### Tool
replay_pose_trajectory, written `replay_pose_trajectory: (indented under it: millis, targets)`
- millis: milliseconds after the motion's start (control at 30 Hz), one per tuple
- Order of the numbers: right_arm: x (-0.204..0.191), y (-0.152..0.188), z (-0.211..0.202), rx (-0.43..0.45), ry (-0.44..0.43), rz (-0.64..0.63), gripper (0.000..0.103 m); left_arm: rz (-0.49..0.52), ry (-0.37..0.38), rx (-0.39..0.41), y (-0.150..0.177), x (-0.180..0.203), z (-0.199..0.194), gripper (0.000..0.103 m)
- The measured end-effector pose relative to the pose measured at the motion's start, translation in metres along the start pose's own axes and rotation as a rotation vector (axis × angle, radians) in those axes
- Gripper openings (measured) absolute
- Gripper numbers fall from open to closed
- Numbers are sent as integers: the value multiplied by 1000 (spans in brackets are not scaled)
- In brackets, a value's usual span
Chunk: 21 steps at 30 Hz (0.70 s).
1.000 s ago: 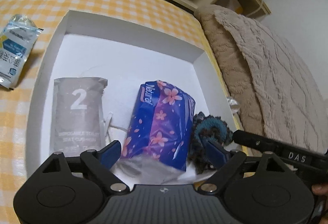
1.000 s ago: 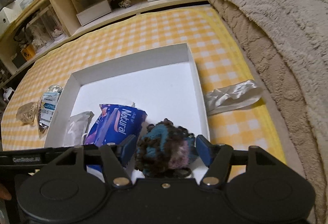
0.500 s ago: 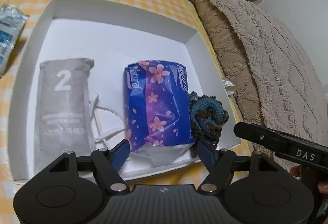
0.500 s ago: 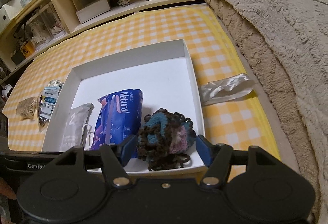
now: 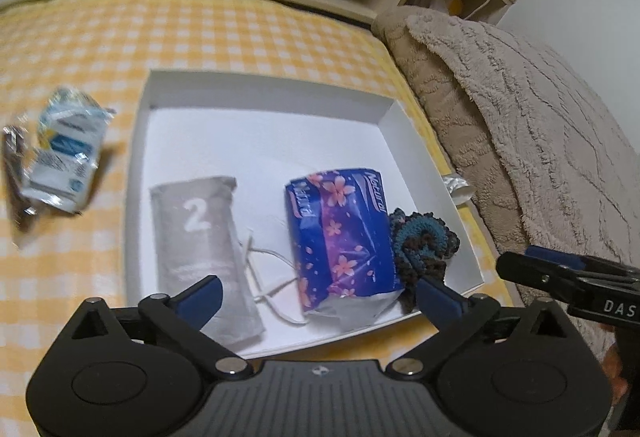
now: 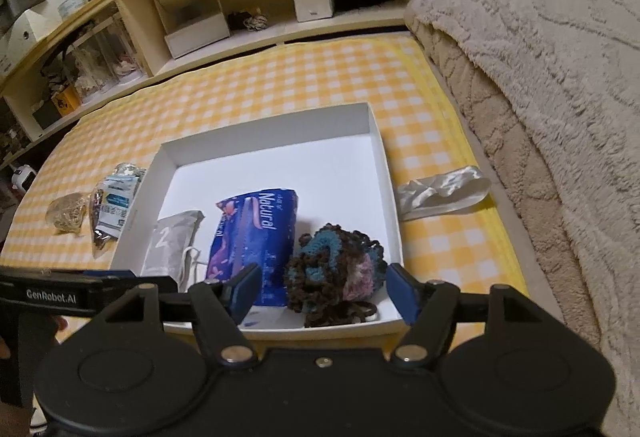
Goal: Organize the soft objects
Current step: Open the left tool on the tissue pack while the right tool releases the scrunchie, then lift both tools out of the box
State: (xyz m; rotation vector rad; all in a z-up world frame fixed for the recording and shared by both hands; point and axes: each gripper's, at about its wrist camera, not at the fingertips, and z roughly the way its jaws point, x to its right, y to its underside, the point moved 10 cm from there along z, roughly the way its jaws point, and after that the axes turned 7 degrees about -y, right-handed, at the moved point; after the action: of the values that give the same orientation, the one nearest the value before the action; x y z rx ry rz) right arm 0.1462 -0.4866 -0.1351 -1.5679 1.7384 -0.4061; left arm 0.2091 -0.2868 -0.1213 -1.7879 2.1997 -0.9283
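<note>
Right, we saw the white box (image 6: 384,165) sitting on the yellow checked bed (image 6: 304,77), with three soft things along its near side: grey pouch (image 5: 200,237) marked 2 at left, blue floral tissue pack (image 5: 340,233) in the middle, crocheted yarn piece (image 6: 340,269) touching it at right. Our left gripper (image 5: 316,295) hovered above the near rim, fingers (image 5: 200,297) spread wide, holding nothing. Our right gripper (image 6: 324,293) hung the same way, fingers (image 6: 402,291) wide apart either side of the yarn piece, not touching it. Outside the box, a small packet (image 5: 64,157) lay to the left and a white crumpled wrapper (image 6: 440,193) to the right, beside the beige blanket (image 6: 540,77).
</note>
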Motion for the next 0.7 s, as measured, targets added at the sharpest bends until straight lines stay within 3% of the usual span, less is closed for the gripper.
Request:
replay_pose_trajectory:
  millis: [233,700]
  targets:
    - [-18,-2,-23,37,15,-42,89,55,-44,69,-3,-7,-31,103]
    - [-50,4,-62,81,42,-84,102,90,-44,161,-1,-16,-86,103]
